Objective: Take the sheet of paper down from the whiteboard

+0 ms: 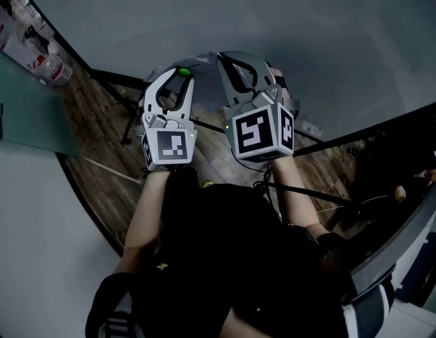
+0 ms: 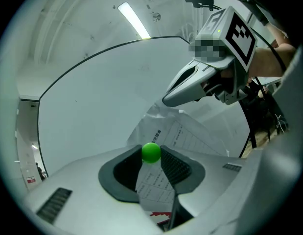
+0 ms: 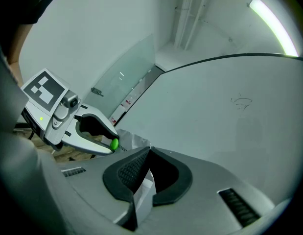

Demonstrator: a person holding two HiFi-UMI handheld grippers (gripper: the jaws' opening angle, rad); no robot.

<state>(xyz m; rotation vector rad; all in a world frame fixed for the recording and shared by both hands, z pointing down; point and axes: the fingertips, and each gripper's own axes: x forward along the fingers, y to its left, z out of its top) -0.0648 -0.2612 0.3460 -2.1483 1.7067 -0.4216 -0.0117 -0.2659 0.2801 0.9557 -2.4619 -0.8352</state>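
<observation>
Fingers of the right gripper are pinched shut on the sheet of paper. Those of the left gripper clamp a green ball, probably the magnet. The sheet appears free of the whiteboard, so removal is judged essentially complete.

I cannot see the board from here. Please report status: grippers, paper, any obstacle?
Right gripper shut on the paper sheet. Left gripper shut on a small green ball. Sheet crumpled, seemingly off the whiteboard. No obstacle seen.
</observation>
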